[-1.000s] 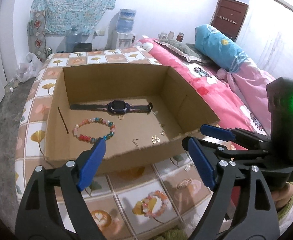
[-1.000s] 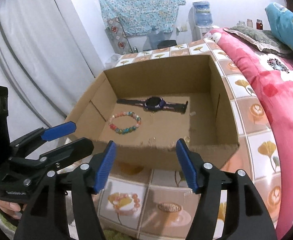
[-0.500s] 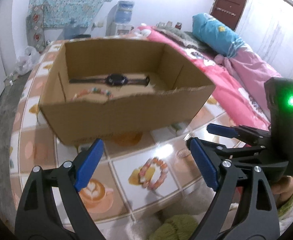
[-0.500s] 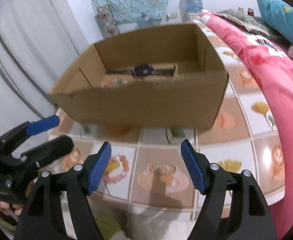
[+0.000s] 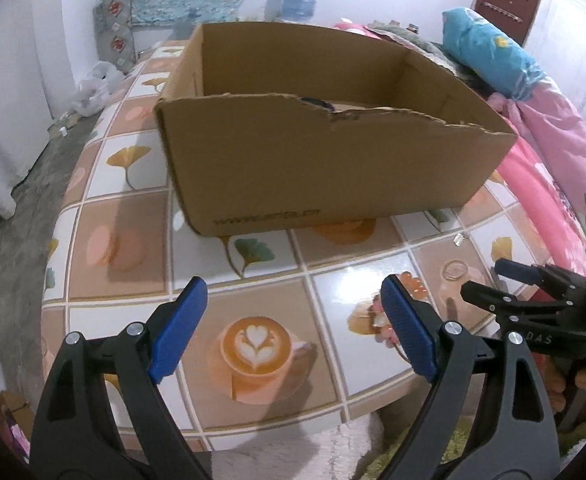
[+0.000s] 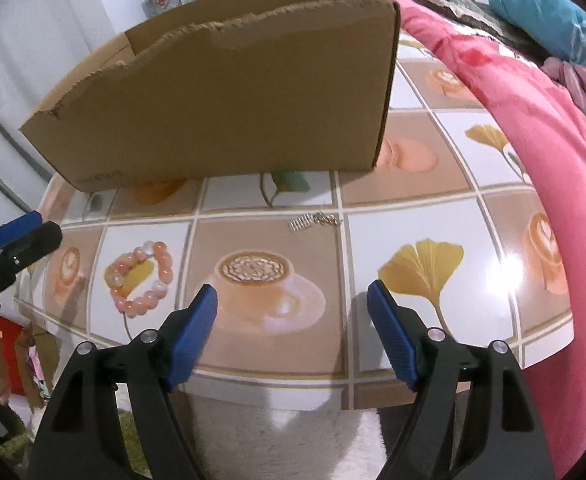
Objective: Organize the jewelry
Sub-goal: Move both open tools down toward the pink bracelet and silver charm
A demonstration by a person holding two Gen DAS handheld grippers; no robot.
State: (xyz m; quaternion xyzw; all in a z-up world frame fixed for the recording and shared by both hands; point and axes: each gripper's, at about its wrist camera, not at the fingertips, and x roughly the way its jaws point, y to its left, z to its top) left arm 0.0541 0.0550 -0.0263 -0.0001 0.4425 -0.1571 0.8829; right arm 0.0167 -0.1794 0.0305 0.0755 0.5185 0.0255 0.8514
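While both grippers' jaws gape empty, the pink bracelet (image 6: pixel 141 278) lies between them.

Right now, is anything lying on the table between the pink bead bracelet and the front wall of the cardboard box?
No. In the right wrist view, only bare patterned tabletop separates the pink bead bracelet from the cardboard box. The small silver chain lies off to the right.
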